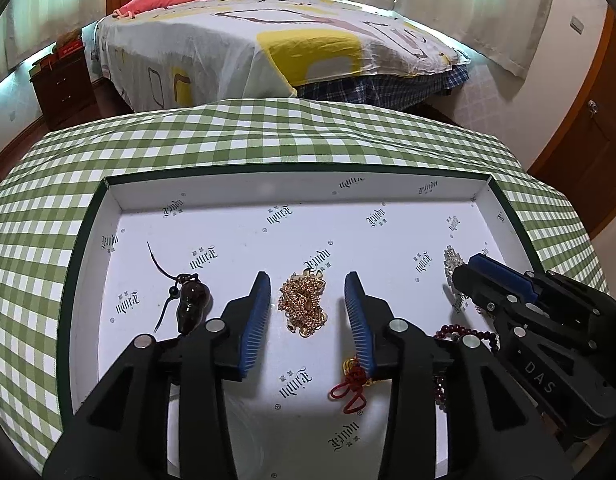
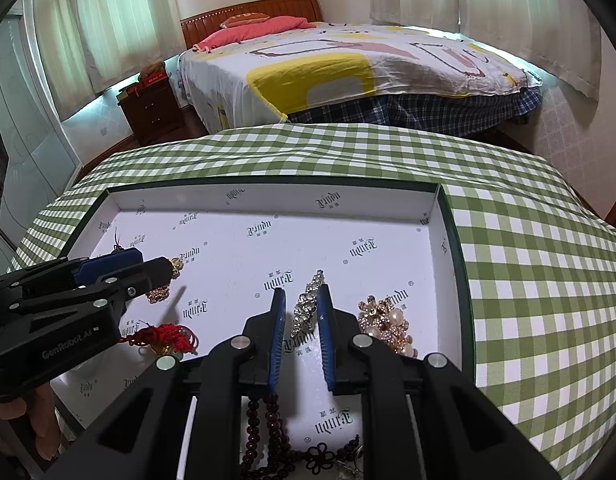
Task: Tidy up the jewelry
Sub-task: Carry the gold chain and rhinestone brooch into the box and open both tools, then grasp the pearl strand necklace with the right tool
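- Currently, a shallow white-lined box with a dark green rim is seen on a table covered by a green-and-white checked cloth.
- Left gripper: jaws are held apart, with a heaped gold chain lying on the box floor between the blue pads; no pad is seen touching it.
- A dark gourd-shaped pendant on a black cord is noted left of the left gripper, apart from the chain.
- A red knotted tassel charm lies near the box's front, partly under the left gripper's right finger.
- Right gripper: jaws are nearly closed around a rhinestone strip; whether the pads actually press on it cannot be told.
- A cluster piece of pearls and gold stones lies just right of the right gripper.
- Dark red beads are strung along the front of the box, beneath the right gripper.
- A bed with a patterned cover is visible beyond the table.
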A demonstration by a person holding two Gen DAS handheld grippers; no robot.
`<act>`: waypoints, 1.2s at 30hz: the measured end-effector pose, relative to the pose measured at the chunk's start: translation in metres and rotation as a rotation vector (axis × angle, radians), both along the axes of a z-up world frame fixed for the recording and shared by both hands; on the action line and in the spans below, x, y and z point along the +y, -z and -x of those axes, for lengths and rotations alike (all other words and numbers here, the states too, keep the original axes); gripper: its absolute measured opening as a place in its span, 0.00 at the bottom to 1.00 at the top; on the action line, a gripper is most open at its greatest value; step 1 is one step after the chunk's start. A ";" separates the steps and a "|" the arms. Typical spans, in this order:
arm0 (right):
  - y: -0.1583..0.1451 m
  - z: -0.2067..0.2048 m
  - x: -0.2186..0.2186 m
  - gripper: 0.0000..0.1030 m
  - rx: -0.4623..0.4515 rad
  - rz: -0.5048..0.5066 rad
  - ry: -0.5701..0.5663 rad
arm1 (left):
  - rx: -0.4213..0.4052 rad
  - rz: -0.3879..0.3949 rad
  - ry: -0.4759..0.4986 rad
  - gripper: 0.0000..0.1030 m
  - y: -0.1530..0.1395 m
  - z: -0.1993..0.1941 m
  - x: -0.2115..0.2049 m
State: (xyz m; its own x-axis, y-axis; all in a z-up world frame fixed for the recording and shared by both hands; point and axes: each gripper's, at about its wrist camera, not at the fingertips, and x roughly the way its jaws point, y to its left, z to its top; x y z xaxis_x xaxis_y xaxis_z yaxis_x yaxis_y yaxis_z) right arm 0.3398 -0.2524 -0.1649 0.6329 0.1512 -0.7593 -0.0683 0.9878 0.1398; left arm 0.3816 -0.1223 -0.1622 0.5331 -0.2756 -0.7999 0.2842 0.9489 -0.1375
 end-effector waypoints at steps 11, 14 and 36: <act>-0.005 0.002 -0.002 0.37 -0.015 -0.008 0.005 | -0.025 -0.004 -0.010 0.61 -0.006 0.001 0.002; -0.006 0.003 -0.002 0.43 -0.022 -0.009 0.000 | -0.033 -0.014 -0.011 0.69 -0.007 0.003 0.002; -0.047 0.038 -0.001 0.63 -0.185 0.021 0.029 | -0.307 0.005 -0.116 0.86 -0.059 0.051 0.035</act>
State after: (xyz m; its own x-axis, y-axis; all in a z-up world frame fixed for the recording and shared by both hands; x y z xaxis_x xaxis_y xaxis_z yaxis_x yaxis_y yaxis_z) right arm 0.3022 -0.2535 -0.1176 0.7657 0.1162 -0.6326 -0.0626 0.9923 0.1064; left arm 0.3308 -0.0878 -0.1028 0.7770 -0.2025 -0.5960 0.2032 0.9768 -0.0670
